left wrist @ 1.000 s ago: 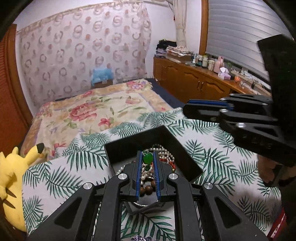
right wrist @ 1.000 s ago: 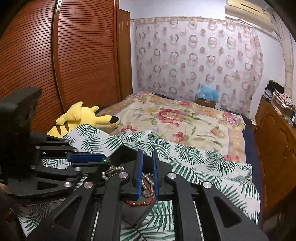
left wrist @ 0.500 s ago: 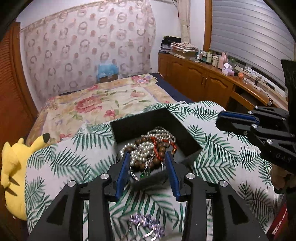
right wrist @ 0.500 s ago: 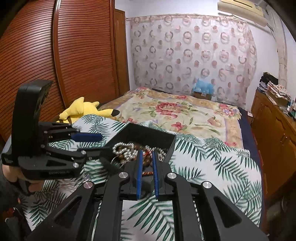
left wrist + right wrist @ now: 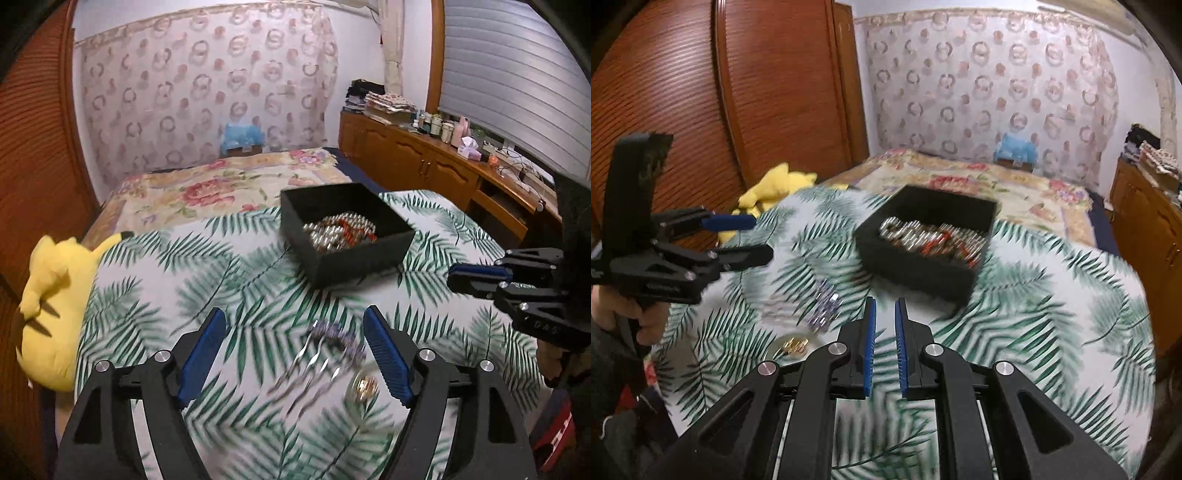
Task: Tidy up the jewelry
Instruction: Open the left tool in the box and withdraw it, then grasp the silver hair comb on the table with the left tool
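A black open box (image 5: 354,254) (image 5: 916,266) sits on the palm-leaf cloth and holds pearl, brown and red bead strands (image 5: 341,232) (image 5: 932,238). A purple and silver hair clip (image 5: 332,343) (image 5: 823,306) and a small gold ring piece (image 5: 364,386) (image 5: 793,346) lie on the cloth in front of the box. My left gripper (image 5: 295,325) is wide open and empty, just above the clip. My right gripper (image 5: 885,304) is empty, its pads a narrow gap apart, right of the clip and short of the box. It also shows in the left wrist view (image 5: 480,277).
A yellow plush toy (image 5: 55,306) lies at the cloth's left edge. The flowered bed (image 5: 221,192) stretches behind the box. A wooden sideboard (image 5: 443,173) with bottles stands right, a wooden wardrobe (image 5: 720,110) left. A blue plush (image 5: 242,136) sits at the far wall.
My left gripper let the green-bead piece go into the box, opened wide and drew back over the hair clip. My right gripper also pulled back from the box.
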Motion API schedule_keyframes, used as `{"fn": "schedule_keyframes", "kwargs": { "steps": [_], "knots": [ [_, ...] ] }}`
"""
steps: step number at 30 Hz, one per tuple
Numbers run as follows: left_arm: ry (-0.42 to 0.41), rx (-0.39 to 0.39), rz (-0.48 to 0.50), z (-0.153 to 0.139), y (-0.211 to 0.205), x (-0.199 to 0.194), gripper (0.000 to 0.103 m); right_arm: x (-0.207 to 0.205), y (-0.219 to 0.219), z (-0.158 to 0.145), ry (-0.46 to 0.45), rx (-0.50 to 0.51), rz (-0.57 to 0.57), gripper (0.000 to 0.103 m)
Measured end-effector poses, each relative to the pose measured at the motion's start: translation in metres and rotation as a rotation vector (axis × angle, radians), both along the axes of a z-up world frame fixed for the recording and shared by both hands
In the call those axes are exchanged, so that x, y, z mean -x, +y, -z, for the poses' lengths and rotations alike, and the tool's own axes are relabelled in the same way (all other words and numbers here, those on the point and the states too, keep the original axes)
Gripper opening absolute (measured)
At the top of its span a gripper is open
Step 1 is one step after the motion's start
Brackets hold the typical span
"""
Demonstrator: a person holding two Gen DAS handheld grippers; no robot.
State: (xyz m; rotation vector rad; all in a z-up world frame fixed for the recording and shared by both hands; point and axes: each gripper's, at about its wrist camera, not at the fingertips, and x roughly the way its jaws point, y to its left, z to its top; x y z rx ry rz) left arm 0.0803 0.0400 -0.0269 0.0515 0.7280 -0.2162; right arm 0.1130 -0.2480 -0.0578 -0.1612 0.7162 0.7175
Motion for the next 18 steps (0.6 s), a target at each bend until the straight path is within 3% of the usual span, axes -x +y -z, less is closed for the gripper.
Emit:
{"fn": "schedule_keyframes", "kwargs": {
  "steps": [6, 9, 18],
  "knots": [
    [0.040, -0.002, -0.030, 0.021, 0.022, 0.020, 0.075, 0.010, 0.024, 0.025, 0.063, 0.043, -0.069, 0.014],
    [0.061, 0.003, -0.043, 0.032, 0.030, 0.025, 0.075, 0.012, 0.032, 0.035, 0.082, 0.065, -0.090, 0.025],
    [0.097, -0.002, -0.037, 0.050, 0.029, 0.021, 0.075, 0.020, 0.053, 0.050, 0.073, 0.199, -0.131, 0.025]
  ]
}}
